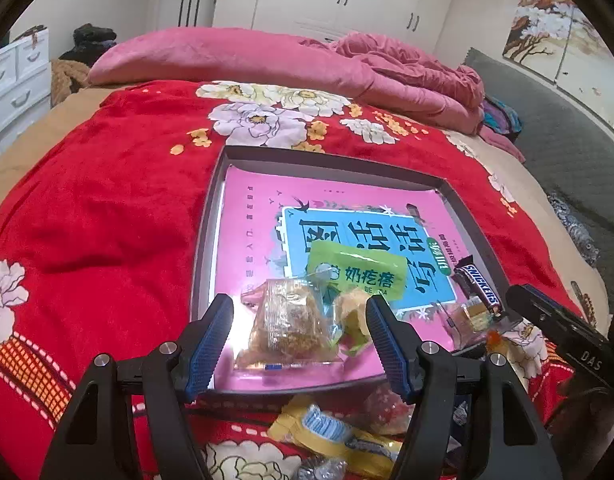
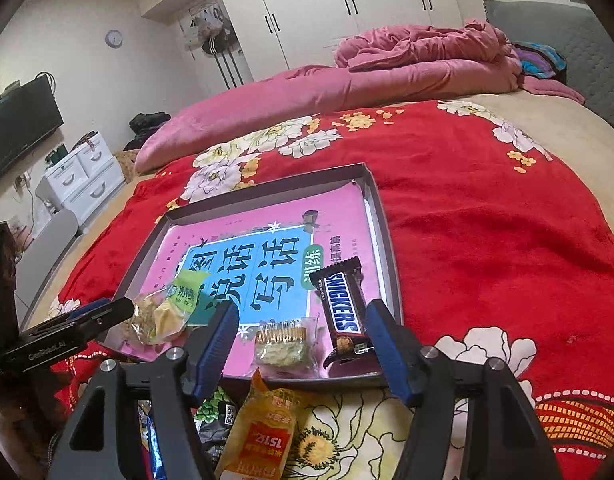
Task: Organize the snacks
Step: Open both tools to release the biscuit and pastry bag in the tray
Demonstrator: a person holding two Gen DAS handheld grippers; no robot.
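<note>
Your left gripper [image 1: 299,336] angles down over the near edge of the tray [image 1: 211,248], which sits on the red flowered blanket [image 1: 107,208] with a pink book [image 1: 259,208] lying flat inside it. Its jaws stand apart and released; between the blue pads [image 1: 211,340] lies a clear packet of golden snack [image 1: 287,332], but the pads do not press on it. Just beyond, a green packet [image 1: 359,268] rests on the book's blue panel, tilted.

Farther right in the tray, a small clear-wrapped biscuit [image 2: 285,344] lies near the front rim, and just beside it the Snickers bar [image 2: 341,304] lies lengthwise, its near end at the rim.

Your right gripper [image 2: 303,336] also tilts downward at the tray's near edge, jaws parted and holding nothing. The biscuit and the Snickers bar both lie in the gap between its fingers; the bar runs close along the right-hand pad, and whether they touch cannot be told.

Outside the tray, under the grippers on the blanket, lie loose snacks: an orange packet [image 2: 263,432] and a yellow packet [image 1: 331,432] among them.
</note>
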